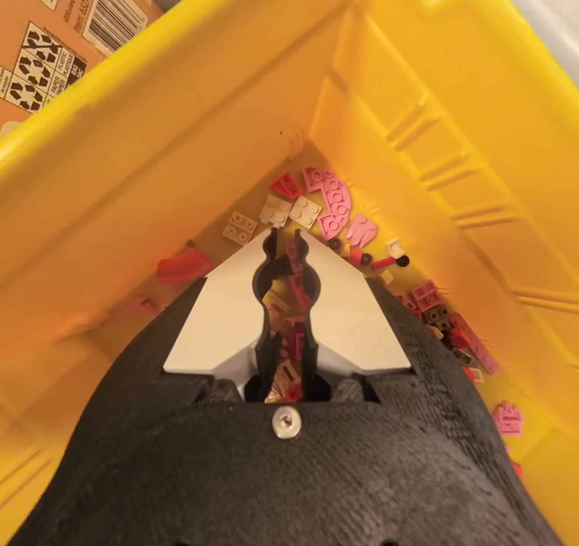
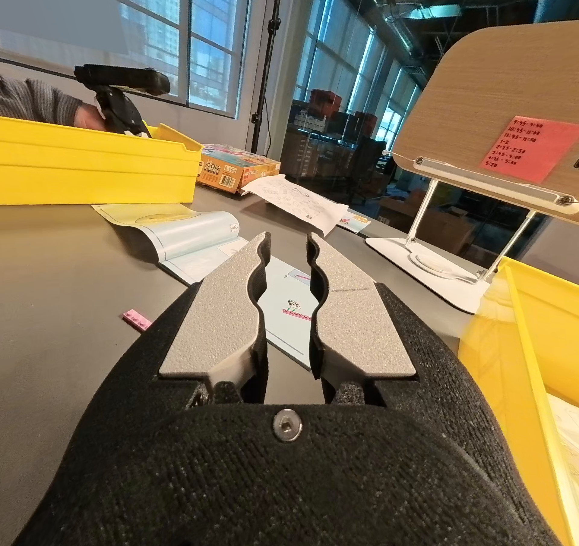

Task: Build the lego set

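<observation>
Left tongs (image 1: 286,233) over scattered bricks (image 1: 305,210)

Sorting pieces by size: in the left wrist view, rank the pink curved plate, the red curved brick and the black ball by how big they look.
1. pink curved plate
2. red curved brick, nearly as large
3. black ball, far smallest

The left tongs (image 1: 286,233) cover much of the brick heap in the yellow bin (image 1: 188,108), and whether their pads press the dark pink plate (image 1: 296,275) standing between them cannot be told. In the right wrist view, at 10 o'clock, the bin wall (image 2: 94,167) hides the left tongs' fingers, and the picture's edge cuts a person's sleeve (image 2: 34,102). The pink plate (image 2: 137,318) at 9 o'clock is partly behind the right tongs (image 2: 288,239), and the second bin (image 2: 532,327) at 3 o'clock is blurred and cut off.
</observation>
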`<state>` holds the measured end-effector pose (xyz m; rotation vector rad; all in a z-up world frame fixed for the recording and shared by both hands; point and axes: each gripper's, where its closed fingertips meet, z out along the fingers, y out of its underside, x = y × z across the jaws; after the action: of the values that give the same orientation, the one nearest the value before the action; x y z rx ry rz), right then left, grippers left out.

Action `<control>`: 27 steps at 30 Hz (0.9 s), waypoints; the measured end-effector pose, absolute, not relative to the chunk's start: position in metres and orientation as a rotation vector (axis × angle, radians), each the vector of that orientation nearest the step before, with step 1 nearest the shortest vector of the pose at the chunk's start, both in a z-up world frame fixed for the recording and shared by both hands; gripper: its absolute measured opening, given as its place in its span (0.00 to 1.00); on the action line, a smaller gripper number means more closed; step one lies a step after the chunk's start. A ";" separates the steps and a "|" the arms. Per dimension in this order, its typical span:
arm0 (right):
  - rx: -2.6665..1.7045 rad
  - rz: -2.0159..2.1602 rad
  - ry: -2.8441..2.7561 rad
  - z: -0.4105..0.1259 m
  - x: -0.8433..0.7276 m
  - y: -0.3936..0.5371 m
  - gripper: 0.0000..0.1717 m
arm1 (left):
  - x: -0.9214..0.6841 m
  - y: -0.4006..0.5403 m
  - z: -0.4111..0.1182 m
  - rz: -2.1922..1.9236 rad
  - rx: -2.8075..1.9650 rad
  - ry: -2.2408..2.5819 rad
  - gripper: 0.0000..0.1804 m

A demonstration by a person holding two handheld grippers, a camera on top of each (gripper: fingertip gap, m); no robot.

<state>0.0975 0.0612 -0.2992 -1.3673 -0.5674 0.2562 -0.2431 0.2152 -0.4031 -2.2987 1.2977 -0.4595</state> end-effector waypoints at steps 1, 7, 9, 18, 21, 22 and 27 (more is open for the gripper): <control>-1.367 0.256 -0.567 -0.299 0.098 0.061 0.12 | -0.243 0.215 -0.403 -0.458 -2.298 1.297 0.06; -1.367 0.256 -0.567 -0.299 0.098 0.061 0.12 | -0.237 0.210 -0.402 -0.504 -2.300 1.304 0.06; -1.367 0.256 -0.567 -0.299 0.098 0.061 0.12 | -0.237 0.211 -0.403 -0.503 -2.302 1.299 0.06; -1.366 0.255 -0.565 -0.299 0.098 0.061 0.12 | -0.236 0.211 -0.403 -0.496 -2.294 1.296 0.06; -1.365 0.255 -0.565 -0.299 0.098 0.061 0.12 | -0.235 0.210 -0.403 -0.489 -2.300 1.296 0.07; -1.365 0.255 -0.565 -0.299 0.098 0.061 0.12 | -0.233 0.209 -0.403 -0.503 -2.310 1.290 0.07; -1.365 0.256 -0.566 -0.299 0.098 0.061 0.12 | -0.233 0.210 -0.402 -0.469 -2.313 1.287 0.08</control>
<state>0.0978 0.0609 -0.2994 -1.3652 -0.5656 0.2557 -0.2332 0.2101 -0.4024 -2.3130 1.2872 -0.4687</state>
